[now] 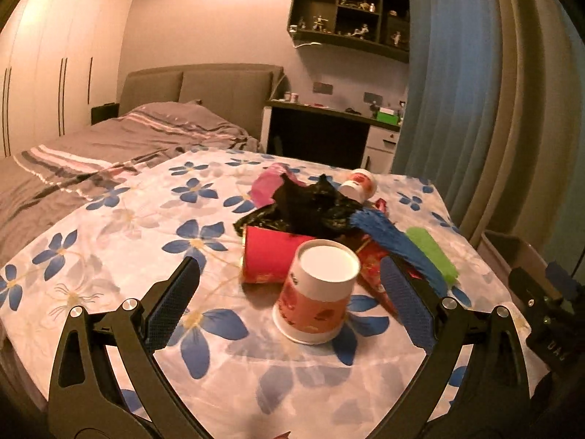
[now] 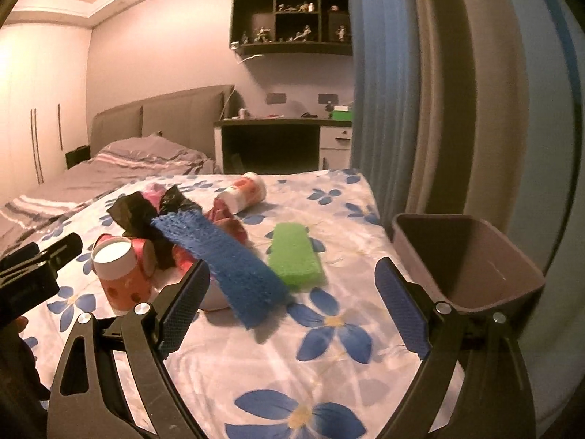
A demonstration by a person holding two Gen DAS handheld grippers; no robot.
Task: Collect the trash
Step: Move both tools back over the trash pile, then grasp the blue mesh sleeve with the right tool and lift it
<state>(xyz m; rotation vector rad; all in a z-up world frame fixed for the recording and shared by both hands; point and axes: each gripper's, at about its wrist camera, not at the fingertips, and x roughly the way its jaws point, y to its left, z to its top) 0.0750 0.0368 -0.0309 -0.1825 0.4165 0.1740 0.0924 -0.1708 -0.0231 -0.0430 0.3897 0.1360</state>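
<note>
Two grippers, both with jaws spread wide, nothing held. Left gripper (image 1: 289, 303) low centre of frame, inverted paper cup (image 1: 316, 291) between its fingers, untouched. Right gripper (image 2: 292, 307) low centre, blue mesh strip (image 2: 226, 256) just ahead. Trash heap on floral surface (image 2: 329, 366): black bag (image 1: 310, 201), red cup (image 1: 270, 256), green sponge (image 2: 294, 254). Bin (image 2: 471, 267) at right edge.

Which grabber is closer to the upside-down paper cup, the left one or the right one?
Left. The left gripper is open with the upside-down paper cup right between its fingers. The right gripper sits further right, by the blue strip.
</note>
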